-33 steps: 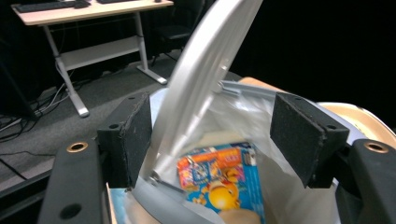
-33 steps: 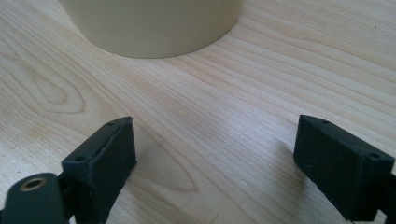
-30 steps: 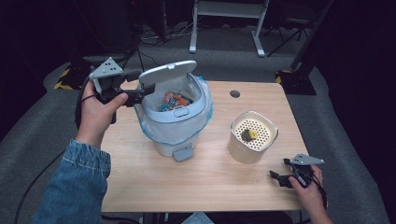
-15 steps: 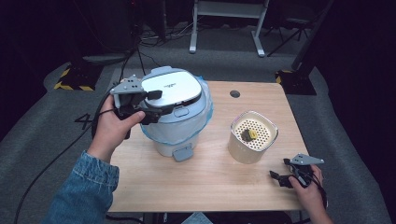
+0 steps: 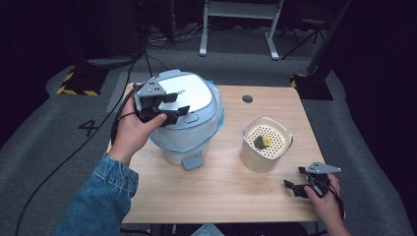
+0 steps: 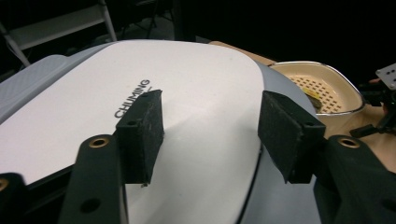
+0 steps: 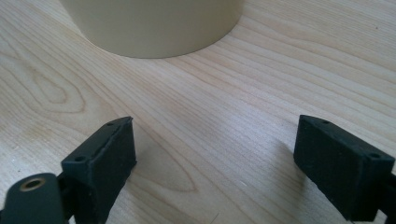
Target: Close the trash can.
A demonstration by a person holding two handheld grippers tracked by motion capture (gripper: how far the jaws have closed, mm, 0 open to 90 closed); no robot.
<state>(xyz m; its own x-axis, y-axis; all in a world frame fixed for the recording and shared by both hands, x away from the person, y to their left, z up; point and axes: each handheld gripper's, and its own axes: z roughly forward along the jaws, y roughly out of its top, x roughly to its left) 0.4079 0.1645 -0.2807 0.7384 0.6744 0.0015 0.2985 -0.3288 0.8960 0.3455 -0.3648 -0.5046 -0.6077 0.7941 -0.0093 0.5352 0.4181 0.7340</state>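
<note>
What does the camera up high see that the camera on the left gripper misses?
High view alone: the person's denim sleeve, the right gripper resting low on the wooden table, and the grey floor. Left gripper view alone: the word CHUMING printed on the white lid. Both: the round white and blue bin, lid down, and the cream perforated pot.

The shut lid (image 5: 183, 96) hides the bin's (image 5: 187, 132) contents.
</note>
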